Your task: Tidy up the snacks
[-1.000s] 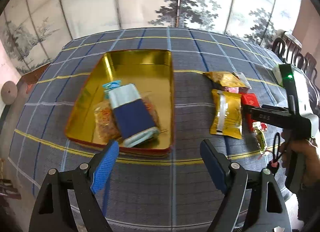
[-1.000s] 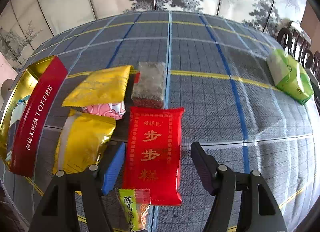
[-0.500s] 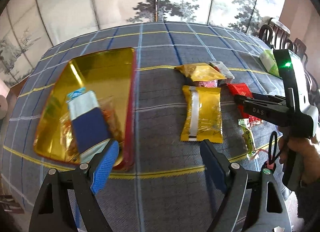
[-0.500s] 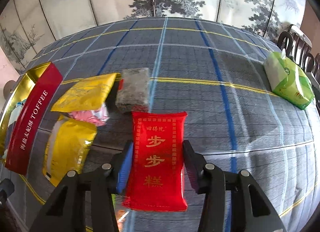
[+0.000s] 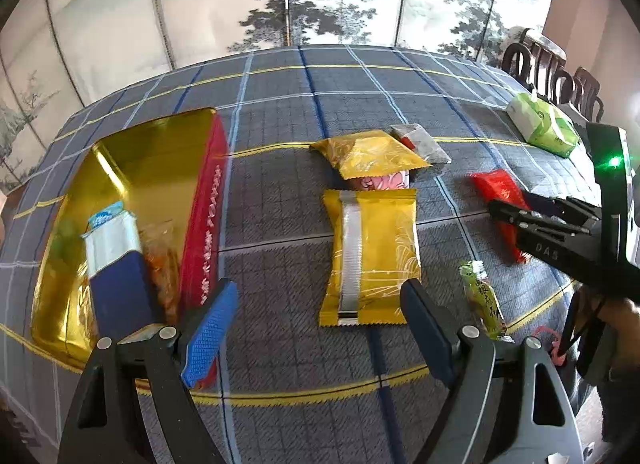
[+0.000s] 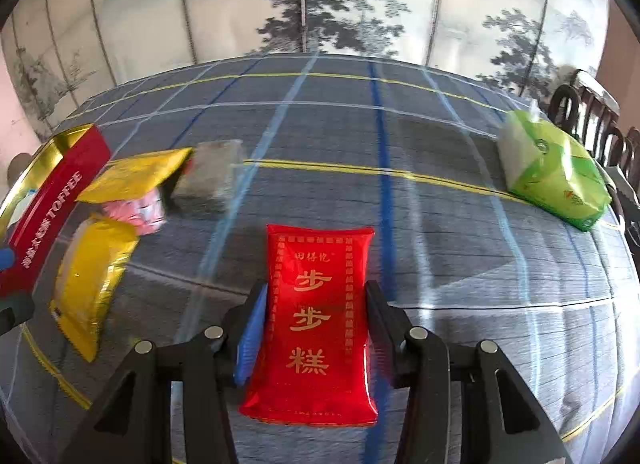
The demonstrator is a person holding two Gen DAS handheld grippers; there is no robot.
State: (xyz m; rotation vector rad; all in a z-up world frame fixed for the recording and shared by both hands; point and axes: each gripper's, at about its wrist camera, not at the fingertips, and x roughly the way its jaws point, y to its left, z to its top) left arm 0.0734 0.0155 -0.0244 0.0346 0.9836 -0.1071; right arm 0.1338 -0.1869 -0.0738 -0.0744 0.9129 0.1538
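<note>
Two tongs pads against glossy red pouch

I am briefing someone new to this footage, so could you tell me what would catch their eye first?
The bright red packet clamped in the right gripper dominates. Left of it, loose gold packets lie on the plaid tablecloth, beside the shiny gold tin already holding snacks. The left gripper hovers open.
</note>
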